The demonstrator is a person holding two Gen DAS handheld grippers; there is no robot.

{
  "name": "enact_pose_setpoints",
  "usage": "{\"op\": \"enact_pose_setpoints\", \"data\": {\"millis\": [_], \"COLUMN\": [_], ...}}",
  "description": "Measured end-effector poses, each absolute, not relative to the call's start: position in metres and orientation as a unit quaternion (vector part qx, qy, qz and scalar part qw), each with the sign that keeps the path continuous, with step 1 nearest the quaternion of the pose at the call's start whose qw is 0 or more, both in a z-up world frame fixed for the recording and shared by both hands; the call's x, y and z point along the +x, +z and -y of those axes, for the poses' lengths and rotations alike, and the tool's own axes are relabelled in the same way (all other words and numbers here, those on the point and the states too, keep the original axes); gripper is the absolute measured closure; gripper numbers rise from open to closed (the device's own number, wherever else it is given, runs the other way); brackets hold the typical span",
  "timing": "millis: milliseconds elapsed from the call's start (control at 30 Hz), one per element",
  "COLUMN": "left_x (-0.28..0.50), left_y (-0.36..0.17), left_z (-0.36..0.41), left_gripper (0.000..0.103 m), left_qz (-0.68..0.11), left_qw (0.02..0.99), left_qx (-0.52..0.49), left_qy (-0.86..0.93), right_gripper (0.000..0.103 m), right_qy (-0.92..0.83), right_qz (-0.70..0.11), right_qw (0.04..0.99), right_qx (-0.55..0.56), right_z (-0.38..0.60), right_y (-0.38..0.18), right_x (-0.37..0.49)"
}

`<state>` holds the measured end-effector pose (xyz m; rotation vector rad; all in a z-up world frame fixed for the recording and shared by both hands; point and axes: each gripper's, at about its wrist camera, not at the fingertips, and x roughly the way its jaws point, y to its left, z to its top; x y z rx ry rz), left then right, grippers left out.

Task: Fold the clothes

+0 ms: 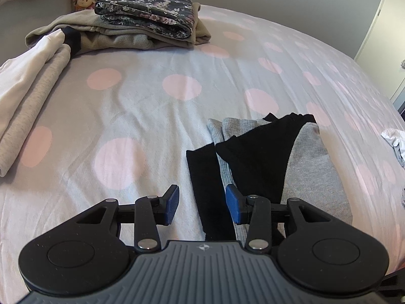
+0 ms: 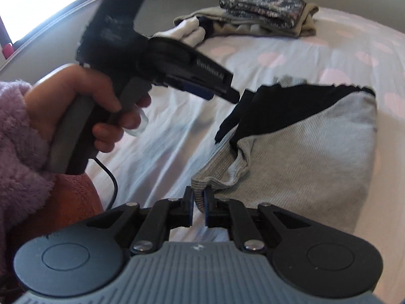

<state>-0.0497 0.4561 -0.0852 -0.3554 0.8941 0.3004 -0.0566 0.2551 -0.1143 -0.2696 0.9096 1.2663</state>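
A grey ribbed garment with black panels lies partly folded on the bed, right of centre; it also shows in the right wrist view. My left gripper is open and empty, hovering above the garment's near black strip. My right gripper is shut on the garment's grey near corner and lifts it slightly. The left gripper also shows in the right wrist view, held by a hand above the bed to the garment's left.
The bed has a pale sheet with pink dots. A folded floral garment on beige clothes sits at the far side. A folded white and grey garment lies at left. A crumpled white cloth lies at the right edge.
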Motion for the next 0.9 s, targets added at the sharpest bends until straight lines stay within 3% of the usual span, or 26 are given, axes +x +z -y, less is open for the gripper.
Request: {"op": "enact_pose_setpoints", "data": {"millis": [133,333,733,900], "left_x": [-0.049,-0.044,-0.045,-0.045], "left_y": [-0.089,-0.094,-0.092,-0.092], "left_z": [-0.454,-0.449,-0.448,-0.451], "left_gripper": [0.064,0.06,0.06,0.06], "left_qz": [-0.433,-0.441,-0.438,-0.427], "left_qw": [0.873,0.871,0.872,0.875], "left_qx": [-0.185,-0.178,-0.18,-0.193], "left_qy": [0.127,0.121,0.12,0.122], "right_gripper": [0.092,0.077,0.078,0.089], "right_qy": [0.559,0.557,0.511,0.487], "right_qz": [-0.429,-0.434,-0.386,-0.409], "right_qw": [0.7,0.694,0.746,0.753], "right_qx": [-0.116,-0.137,-0.181,-0.169], "right_z": [-0.261,-0.264,-0.255,-0.267], "right_y": [-0.129,-0.131,-0.092,-0.103], "right_x": [-0.051,-0.06,-0.055,-0.034]}}
